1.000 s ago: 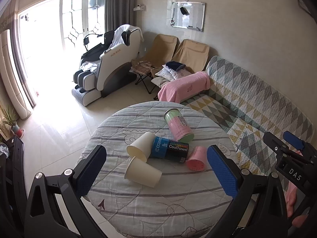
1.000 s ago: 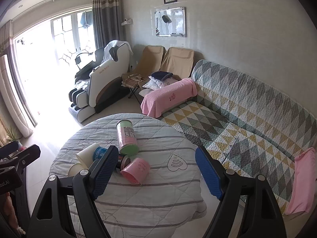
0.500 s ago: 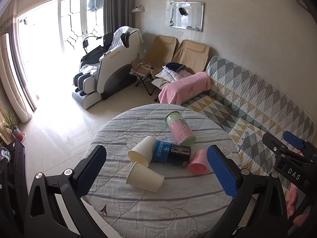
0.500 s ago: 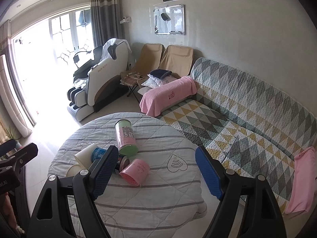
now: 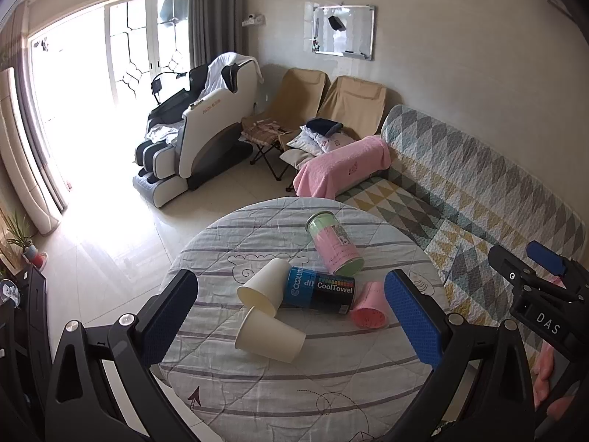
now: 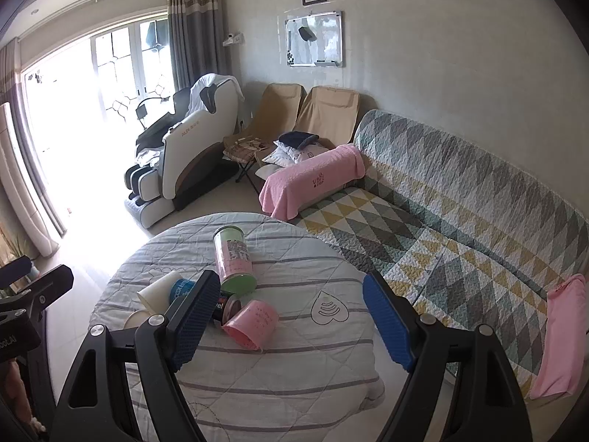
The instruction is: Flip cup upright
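Two cream paper cups lie on their sides on the round cloth-covered table [image 5: 331, 397]: the near cup [image 5: 268, 335] and the far cup [image 5: 265, 286]. A pink cup [image 5: 369, 311] also lies on its side, to their right; it shows in the right wrist view [image 6: 252, 323] too. My left gripper [image 5: 291, 326] is open and empty, held above the near side of the table. My right gripper [image 6: 289, 324] is open and empty, above the pink cup. The right gripper shows at the right edge of the left wrist view [image 5: 541, 294].
A black and blue CoolTowel can [image 5: 319, 290] and a pink and green can [image 5: 333, 243] lie between the cups. A patterned sofa [image 5: 460, 199] runs along the right. A massage chair [image 5: 198, 132] and folding chairs stand behind the table.
Both wrist views have drifted slightly; the table and cups now sit a little lower and further right in the left view. Nothing on the table has moved. Both grippers stay open.
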Available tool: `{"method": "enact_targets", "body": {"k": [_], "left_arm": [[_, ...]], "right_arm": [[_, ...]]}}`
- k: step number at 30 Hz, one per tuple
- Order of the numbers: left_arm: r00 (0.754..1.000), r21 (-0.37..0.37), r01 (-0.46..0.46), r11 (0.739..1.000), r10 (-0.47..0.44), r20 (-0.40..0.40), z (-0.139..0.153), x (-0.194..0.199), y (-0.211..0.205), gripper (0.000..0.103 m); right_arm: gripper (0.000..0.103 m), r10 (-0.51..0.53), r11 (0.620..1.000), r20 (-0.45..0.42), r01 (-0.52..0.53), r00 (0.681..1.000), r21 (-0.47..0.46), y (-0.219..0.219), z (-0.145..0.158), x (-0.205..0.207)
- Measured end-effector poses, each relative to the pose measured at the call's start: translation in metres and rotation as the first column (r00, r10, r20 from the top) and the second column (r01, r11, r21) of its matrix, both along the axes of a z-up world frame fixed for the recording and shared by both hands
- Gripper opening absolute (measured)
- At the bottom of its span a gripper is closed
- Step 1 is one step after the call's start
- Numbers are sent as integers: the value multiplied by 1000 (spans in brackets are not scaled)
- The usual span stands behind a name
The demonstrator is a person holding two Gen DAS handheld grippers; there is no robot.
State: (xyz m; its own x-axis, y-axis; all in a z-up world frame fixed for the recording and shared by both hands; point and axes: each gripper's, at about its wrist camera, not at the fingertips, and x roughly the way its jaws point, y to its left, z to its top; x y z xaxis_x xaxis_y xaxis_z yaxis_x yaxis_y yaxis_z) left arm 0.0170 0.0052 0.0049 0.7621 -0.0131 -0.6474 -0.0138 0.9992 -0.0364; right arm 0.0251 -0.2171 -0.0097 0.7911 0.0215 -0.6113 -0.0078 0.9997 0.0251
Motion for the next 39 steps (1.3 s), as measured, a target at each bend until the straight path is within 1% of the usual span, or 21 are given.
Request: {"method": "enact_targets", "body": {"k": [19, 23, 24, 26, 33, 37, 39], "left_arm": [[1000, 1, 2, 1000, -2, 5, 5, 4, -1, 103], [1000, -1, 0, 1000, 0, -14, 8, 13, -1, 103], [1000, 0, 2, 1000, -2, -19, 13, 11, -3, 103], [999, -4, 3, 1000, -3, -37, 13, 14, -3, 103], [992, -11, 8, 1000, -9, -125, -5, 32, -5, 103], [985, -27, 8, 1000, -13, -171, -33, 28, -3, 103], [981, -30, 9, 1000, -15, -192, -42, 29, -3, 103]], "right_arm": [[81, -3, 1000, 12, 3, 1000, -11, 5, 2, -1], [81, 0, 1000, 4, 0, 1000, -7, 6, 1, 2], [81, 1, 1000, -2, -1, 1000, -5, 7, 1, 3], [81, 3, 1000, -22, -3, 1000, -4, 8, -2, 7], [81, 1, 1000, -98, -1, 995, 0, 6, -15, 16], [81, 3, 1000, -155, -4, 988, -3, 7, -27, 21], [81, 5, 1000, -181, -6, 984, -5, 7, -32, 23]]}}
